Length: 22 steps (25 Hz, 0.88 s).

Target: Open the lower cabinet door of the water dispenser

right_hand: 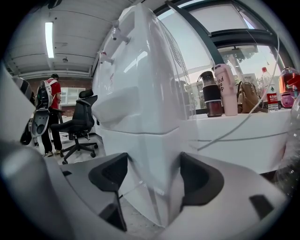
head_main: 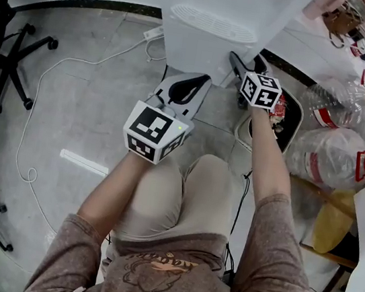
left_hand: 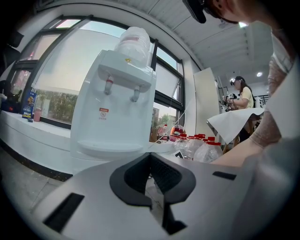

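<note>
Two grippers, one water dispenser (head_main: pixel 221 25) at 12 o'clock in head view, two taps (left_hand: pixel 108 85). Right gripper (right_hand: pixel 153 173) sits at its 5 o'clock, jaws apart astride the lower cabinet door (right_hand: pixel 140 150) edge, likely to pinch and pull; door looks closed. Left gripper (left_hand: pixel 152 177) at 6 o'clock, jaws together, empty, parked clear.

I can read only a little. On the pink tumbler (right_hand: pixel 225 89) on the counter I see the word "good"; the smaller lines under it I cannot read. On the blue box (left_hand: pixel 29 104) at the window, the bottom word seems to be "LEMON". The red label (left_hand: pixel 103 113) on the water dispenser (left_hand: pixel 93 133) is too small to read.
</note>
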### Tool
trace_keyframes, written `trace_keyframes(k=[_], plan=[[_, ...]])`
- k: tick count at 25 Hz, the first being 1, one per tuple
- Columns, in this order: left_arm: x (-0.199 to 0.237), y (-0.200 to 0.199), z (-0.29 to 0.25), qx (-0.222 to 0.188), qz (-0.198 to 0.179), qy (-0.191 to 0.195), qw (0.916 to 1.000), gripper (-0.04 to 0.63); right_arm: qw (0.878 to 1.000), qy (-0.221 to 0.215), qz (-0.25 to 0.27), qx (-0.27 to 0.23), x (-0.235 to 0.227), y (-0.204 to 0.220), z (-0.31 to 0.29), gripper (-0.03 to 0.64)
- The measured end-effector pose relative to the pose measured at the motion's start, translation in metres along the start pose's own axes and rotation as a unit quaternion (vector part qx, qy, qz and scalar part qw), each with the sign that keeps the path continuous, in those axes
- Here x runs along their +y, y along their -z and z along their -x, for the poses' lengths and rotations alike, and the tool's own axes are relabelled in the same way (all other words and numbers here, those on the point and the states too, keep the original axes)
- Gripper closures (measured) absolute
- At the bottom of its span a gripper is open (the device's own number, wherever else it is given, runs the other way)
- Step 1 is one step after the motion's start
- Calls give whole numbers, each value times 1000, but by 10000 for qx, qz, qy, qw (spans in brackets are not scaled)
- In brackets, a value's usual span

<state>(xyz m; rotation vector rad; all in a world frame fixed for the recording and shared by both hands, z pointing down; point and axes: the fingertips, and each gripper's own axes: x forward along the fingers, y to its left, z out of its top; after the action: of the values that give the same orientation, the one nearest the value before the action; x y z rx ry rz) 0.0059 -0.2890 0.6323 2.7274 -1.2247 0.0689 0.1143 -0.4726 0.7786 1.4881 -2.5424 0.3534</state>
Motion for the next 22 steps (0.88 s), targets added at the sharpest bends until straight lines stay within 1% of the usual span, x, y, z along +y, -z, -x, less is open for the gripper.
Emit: trace_keyframes(k=[8, 12, 15, 22], plan=[[-8, -2, 3, 9, 51, 62, 10000, 582, 9999, 125, -12, 85, 2, 1, 5, 292], [-7, -2, 8, 17, 48, 43, 10000, 583, 9998, 133, 140, 25, 11, 6, 17, 316], [-8, -1, 10, 9, 95, 20, 10000, 583, 9996, 115, 246, 82, 17, 10, 25, 330], [-16, 1, 19, -6, 98, -8, 10000, 583, 9993, 80, 337, 125, 32, 19, 43, 362]])
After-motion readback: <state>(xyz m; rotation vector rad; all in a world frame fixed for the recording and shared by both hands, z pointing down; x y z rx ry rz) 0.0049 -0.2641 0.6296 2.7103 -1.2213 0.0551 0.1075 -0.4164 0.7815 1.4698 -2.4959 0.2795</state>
